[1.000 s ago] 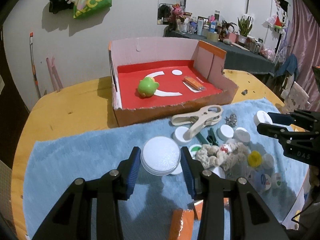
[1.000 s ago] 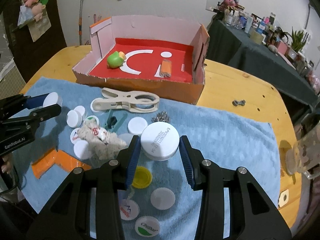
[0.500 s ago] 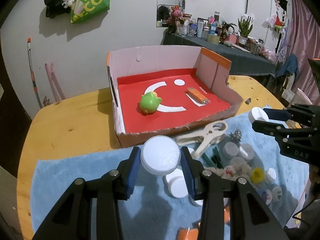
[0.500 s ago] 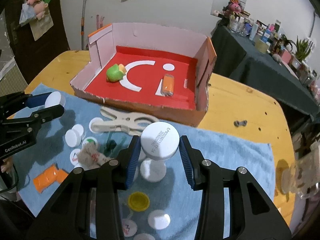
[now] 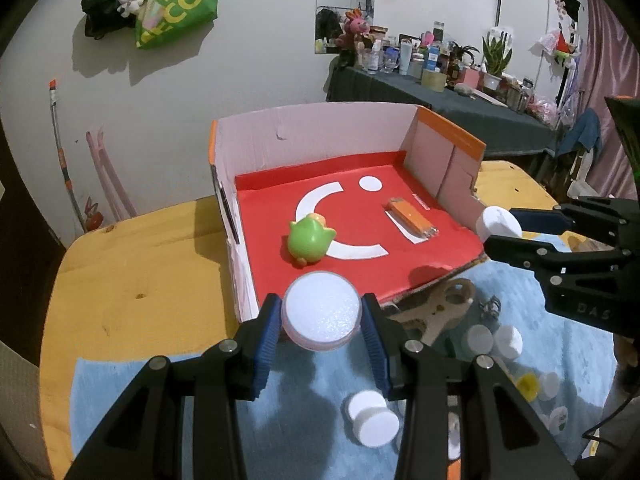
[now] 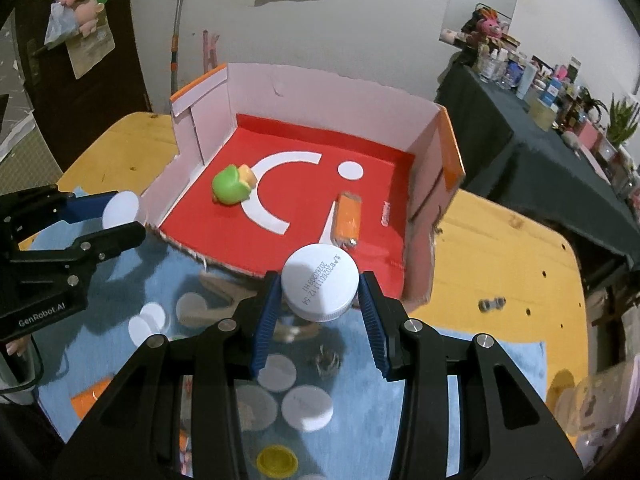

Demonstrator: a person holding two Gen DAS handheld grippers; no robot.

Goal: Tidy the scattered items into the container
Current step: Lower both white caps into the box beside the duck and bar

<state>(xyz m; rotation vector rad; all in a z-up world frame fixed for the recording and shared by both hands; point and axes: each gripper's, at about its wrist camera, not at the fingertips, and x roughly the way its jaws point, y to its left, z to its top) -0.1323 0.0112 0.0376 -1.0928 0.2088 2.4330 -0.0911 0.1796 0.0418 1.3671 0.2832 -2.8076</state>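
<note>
Left wrist view: each hand-held gripper (image 5: pixel 322 322) pinches a white cap (image 5: pixel 321 317) (near the box (image 5: pixel 248 280) lip); clear the wall before releasing.

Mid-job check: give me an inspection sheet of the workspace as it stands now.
Surface: yellow table with blue towel.
Job's things: cardboard box holds green toy and orange lighter; white caps and a large clothespin lie on the towel.
Clutter: small metal piece on bare table.
Grippers: left gripper clamps a white lid; right gripper clamps a printed white cap.
Cables: nothing seen.
Surroundings: crowded side table, green bag on wall.
</note>
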